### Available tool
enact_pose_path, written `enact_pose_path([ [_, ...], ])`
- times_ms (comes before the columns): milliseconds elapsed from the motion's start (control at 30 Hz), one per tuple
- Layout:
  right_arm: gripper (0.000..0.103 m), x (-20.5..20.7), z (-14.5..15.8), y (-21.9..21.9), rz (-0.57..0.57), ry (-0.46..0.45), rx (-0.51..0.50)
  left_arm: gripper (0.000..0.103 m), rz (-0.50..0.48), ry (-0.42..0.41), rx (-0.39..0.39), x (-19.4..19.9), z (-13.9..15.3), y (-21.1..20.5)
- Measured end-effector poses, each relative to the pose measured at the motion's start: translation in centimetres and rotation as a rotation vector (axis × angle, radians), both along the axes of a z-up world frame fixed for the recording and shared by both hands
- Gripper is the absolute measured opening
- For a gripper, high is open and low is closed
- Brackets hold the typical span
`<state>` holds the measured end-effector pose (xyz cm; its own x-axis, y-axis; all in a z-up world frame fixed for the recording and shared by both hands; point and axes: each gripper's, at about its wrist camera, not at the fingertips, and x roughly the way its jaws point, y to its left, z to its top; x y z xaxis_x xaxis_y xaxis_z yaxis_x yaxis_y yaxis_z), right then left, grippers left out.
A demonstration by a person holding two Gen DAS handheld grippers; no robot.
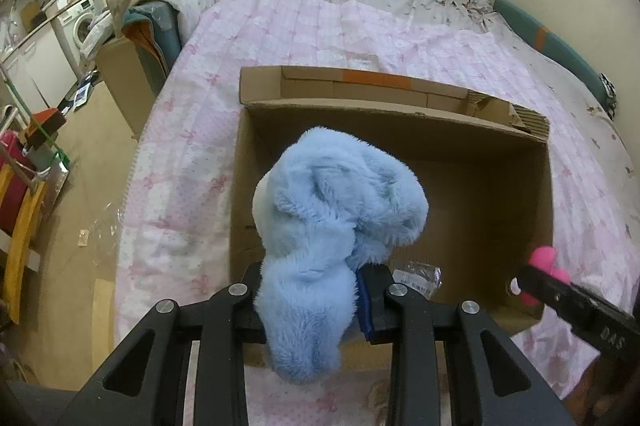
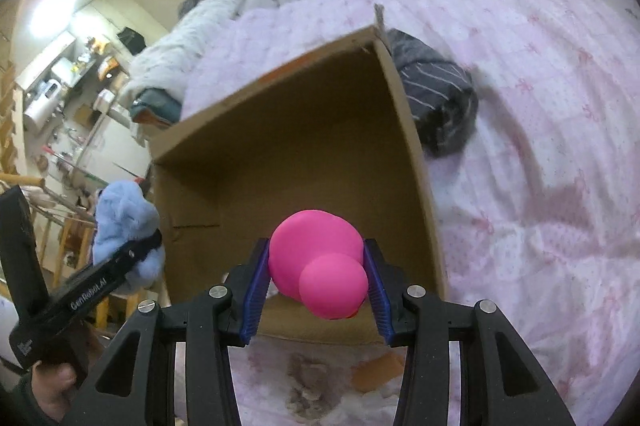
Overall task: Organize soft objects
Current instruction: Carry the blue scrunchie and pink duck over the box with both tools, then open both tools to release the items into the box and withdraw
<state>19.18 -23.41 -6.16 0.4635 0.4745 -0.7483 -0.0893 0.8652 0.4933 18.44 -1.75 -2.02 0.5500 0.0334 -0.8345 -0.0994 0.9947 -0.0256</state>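
My left gripper (image 1: pixel 310 290) is shut on a fluffy light-blue plush toy (image 1: pixel 332 210), which hangs over the near edge of an open cardboard box (image 1: pixel 440 118) on the bed. In the right wrist view the same blue plush toy (image 2: pixel 124 222) shows at the left with the left gripper (image 2: pixel 148 246) clamped on it. My right gripper (image 2: pixel 318 278) is shut on a smooth pink soft toy (image 2: pixel 316 262) above the near rim of the cardboard box (image 2: pixel 280 162). The pink toy (image 1: pixel 546 262) and the right gripper (image 1: pixel 532 276) also appear at the right edge of the left wrist view.
A pink quilt (image 1: pixel 320 34) covers the bed under the box. A small plastic packet (image 1: pixel 418 276) lies inside the box. A dark striped garment (image 2: pixel 440 98) lies on the quilt just right of the box. Floor and shelves (image 1: pixel 60 26) are off the bed's left side.
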Motion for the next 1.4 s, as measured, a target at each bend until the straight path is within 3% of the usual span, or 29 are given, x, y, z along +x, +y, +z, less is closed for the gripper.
enact_pose_path([
  [300, 0.047, 0.3, -1.2, 0.8, 0.032, 0.044, -0.037, 0.029, 0.036, 0.062, -0.001, 1.1, -3.1, 0.1],
  [567, 0.047, 0.4, -1.9, 1.2, 0.027, 0.074, -0.084, 0.03, 0.043, 0.072, 0.022, 1.1, -3.6, 0.1],
  [767, 0.044, 0.5, -2.1, 1.0, 0.019, 0.087, -0.08, 0.036, 0.034, 0.086, 0.024, 0.9, -3.6, -0.1],
  [867, 0.044, 0.6, -2.0, 1.2, 0.025, 0.082, -0.078, 0.043, 0.019, 0.091, 0.022, 0.8, -3.6, -0.3],
  [1033, 0.044, 0.7, -2.0, 1.5, 0.033, 0.079, -0.074, 0.068, 0.002, 0.077, 0.035, 0.4, -2.9, -0.7],
  [1133, 0.044, 0.7, -1.8, 1.3, 0.027, 0.074, -0.051, 0.07, -0.006, 0.066, 0.029, 0.3, -2.6, -0.8],
  [1200, 0.052, 0.6, -1.6, 1.2, 0.029, 0.065, -0.028, 0.07, -0.01, 0.069, 0.03, 0.3, -2.4, -0.9],
  [1233, 0.067, 0.5, -1.5, 1.1, 0.029, 0.062, -0.024, 0.07, -0.008, 0.07, 0.037, 0.3, -2.4, -0.9],
  [1300, 0.081, 0.4, -1.2, 1.0, 0.016, 0.049, -0.031, 0.07, -0.008, 0.074, 0.043, 0.3, -2.4, -1.0],
  [1400, 0.081, 0.3, -1.1, 0.8, 0.013, 0.036, -0.036, 0.07, -0.006, 0.075, 0.042, 0.3, -2.4, -0.9],
])
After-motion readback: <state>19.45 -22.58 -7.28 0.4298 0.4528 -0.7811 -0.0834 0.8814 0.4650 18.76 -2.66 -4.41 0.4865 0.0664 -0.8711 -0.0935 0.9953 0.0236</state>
